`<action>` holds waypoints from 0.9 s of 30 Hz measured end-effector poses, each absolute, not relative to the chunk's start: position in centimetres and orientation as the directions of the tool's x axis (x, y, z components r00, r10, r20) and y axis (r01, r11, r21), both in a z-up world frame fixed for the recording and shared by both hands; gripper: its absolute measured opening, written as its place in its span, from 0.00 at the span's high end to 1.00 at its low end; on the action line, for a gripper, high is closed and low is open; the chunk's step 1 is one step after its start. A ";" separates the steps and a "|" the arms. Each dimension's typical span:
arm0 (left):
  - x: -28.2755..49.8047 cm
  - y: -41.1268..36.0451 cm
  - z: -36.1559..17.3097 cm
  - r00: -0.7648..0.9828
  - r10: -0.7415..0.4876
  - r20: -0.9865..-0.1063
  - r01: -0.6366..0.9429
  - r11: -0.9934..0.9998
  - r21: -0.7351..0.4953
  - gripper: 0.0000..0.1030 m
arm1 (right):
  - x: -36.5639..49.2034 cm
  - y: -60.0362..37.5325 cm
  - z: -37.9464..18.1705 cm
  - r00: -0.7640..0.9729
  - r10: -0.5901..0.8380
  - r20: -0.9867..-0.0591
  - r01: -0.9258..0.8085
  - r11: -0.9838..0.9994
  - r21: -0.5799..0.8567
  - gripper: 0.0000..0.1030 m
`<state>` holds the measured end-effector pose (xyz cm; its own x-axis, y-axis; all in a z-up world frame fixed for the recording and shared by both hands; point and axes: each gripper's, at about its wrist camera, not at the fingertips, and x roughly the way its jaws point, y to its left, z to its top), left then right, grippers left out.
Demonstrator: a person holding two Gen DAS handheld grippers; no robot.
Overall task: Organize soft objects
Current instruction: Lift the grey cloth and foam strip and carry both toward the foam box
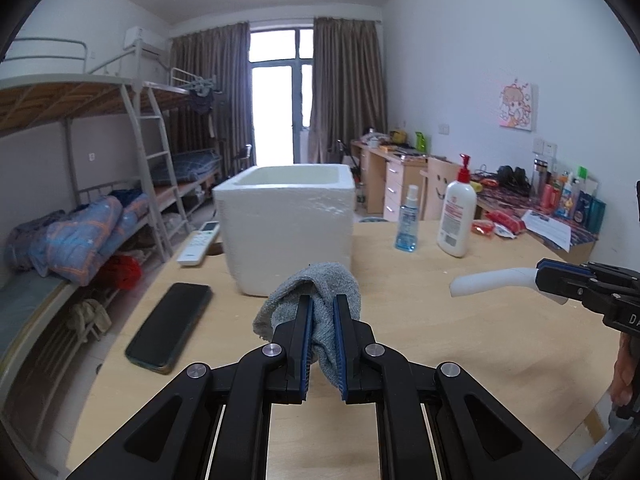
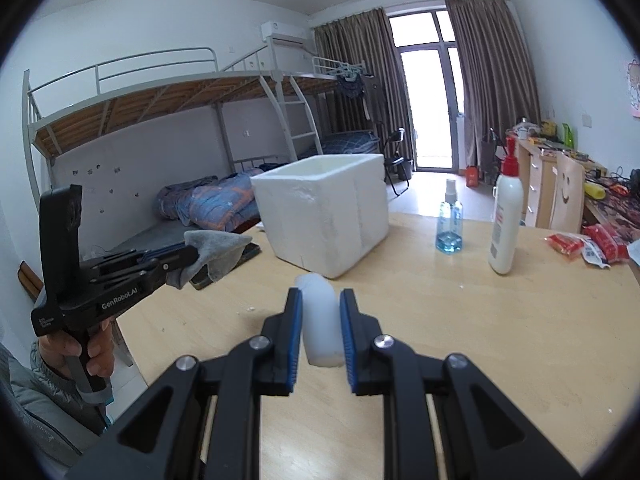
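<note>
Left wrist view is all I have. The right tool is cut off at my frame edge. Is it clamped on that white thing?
Observer: Yes. In the right wrist view the right tool has both pads against a white foam piece, lifted off the table.
Operator: Who's holding my left tool?
Observer: A hand with a grey sleeve grips the handle of the left tool, which is shut on the grey cloth.
Operator: Anything hidden by the foam box on my side?
Observer: The far part of the table: bare wood behind the foam box. Its inside is not visible from either view.
</note>
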<state>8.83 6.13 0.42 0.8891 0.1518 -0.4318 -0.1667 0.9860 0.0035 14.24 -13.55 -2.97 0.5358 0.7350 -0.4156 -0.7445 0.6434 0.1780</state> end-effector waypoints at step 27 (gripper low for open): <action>9.4 8.9 3.3 0.897 0.248 -0.366 -0.256 0.966 0.027 0.89 | 15.9 -7.4 0.4 0.512 0.770 -0.381 -0.781 0.602 0.165 0.78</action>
